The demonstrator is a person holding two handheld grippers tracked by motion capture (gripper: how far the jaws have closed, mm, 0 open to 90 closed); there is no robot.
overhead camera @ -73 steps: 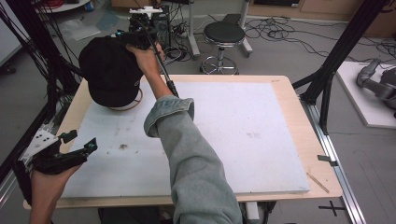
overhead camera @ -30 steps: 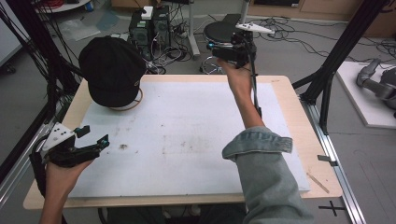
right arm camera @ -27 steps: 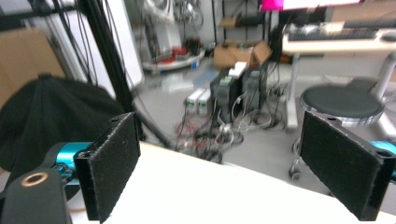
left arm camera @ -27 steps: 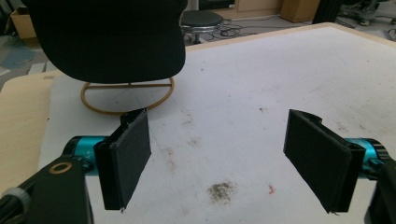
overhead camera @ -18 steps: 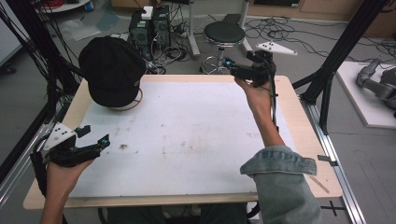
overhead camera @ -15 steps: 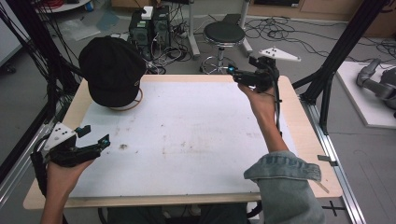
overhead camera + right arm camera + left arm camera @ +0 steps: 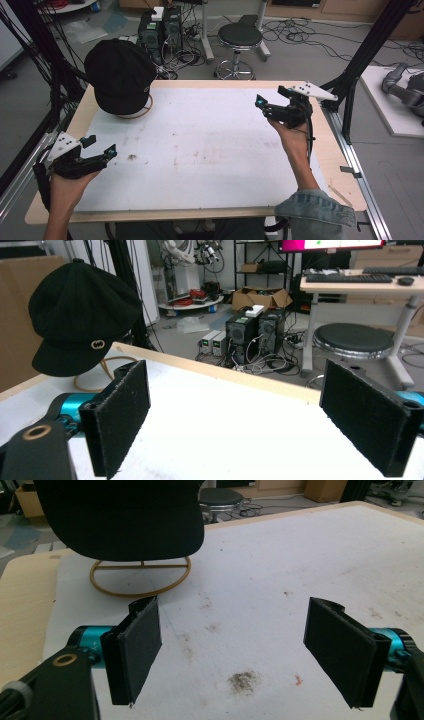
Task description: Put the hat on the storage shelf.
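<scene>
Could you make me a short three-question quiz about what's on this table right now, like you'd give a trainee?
1. True or false: the black cap sits on a wooden stand at the far left corner of the table.
2. Multiple choice: the jaws of the left hand-held gripper are A) shut on the cap, B) open with nothing between them, C) shut on a cloth.
3. Fill in: the right hand-held gripper hangs over the table's far ____ side.

Key: 1 true. 2 B. 3 right.
</scene>
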